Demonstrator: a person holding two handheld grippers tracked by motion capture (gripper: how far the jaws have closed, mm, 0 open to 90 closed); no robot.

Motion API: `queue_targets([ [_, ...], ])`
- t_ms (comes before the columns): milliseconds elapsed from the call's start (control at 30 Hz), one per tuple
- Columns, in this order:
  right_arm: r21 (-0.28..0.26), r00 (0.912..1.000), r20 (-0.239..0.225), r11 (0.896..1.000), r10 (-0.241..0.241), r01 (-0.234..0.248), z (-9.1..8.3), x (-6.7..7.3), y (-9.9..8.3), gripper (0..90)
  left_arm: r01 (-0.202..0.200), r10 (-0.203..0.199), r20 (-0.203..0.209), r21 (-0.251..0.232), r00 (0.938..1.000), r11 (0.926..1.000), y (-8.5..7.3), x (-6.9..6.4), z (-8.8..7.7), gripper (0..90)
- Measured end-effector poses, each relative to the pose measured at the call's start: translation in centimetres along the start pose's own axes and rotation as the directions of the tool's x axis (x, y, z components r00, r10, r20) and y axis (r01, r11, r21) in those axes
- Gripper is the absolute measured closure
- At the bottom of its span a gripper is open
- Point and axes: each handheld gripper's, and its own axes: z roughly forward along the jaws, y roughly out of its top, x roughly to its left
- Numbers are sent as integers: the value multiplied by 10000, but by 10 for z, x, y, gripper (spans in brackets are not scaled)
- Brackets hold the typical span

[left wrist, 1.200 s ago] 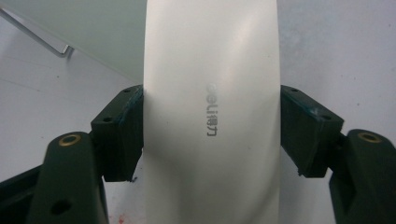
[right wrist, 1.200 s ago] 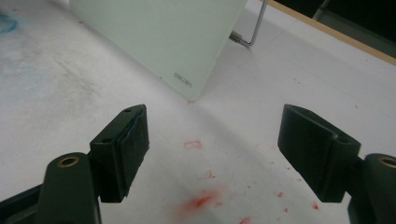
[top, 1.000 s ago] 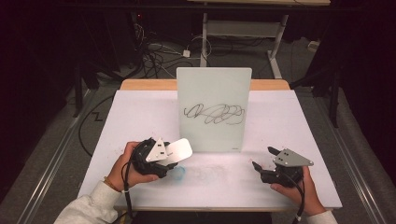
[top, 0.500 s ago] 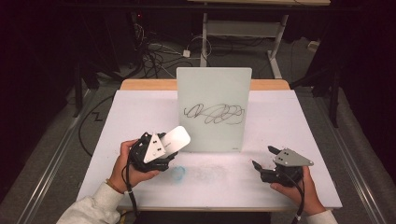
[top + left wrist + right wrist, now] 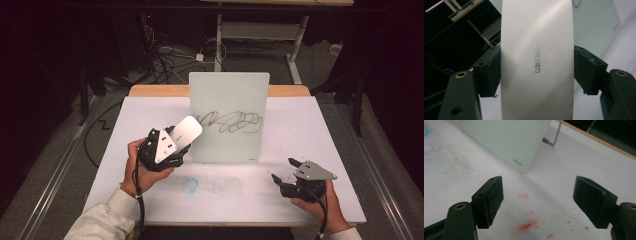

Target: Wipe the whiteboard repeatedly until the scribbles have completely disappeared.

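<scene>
Nearest, right tool (image 5: 287,176) low over the table (image 5: 320,130), jaws wide apart with nothing between; left tool (image 5: 172,150) raised, jaws clamped on the white eraser (image 5: 186,131), tilted up toward the upright whiteboard (image 5: 227,95); eraser's long sides pinched in the left gripper view (image 5: 536,60); black scribble (image 5: 232,121) on the board unwiped; likely step: carrying eraser to board; next calls for pressing its face flat on the scribble; no containers anywhere.
</scene>
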Motion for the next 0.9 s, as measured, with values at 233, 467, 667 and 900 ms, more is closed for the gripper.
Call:
queue_targets([
  [233, -55, 9998, -125, 9998, -169, 168, 1, 1, 0, 248, 132, -144, -466, -245, 9988, 9996, 7, 2, 10, 292],
  [467, -42, 9999, -29, 9999, -126, 126, 1, 1, 0, 247, 33, -50, -341, -489, 9994, 9988, 15, 2, 15, 292],
  [667, -12, 9996, -26, 9996, -277, 277, 2, 2, 0, 248, -321, 307, -461, -304, 9985, 9990, 19, -4, 21, 292],
  [900, 207, 9995, -72, 9993, -321, 322, 4, 3, -1, 238, -511, 496, -692, -191, 9964, 9985, 24, -7, 36, 292],
])
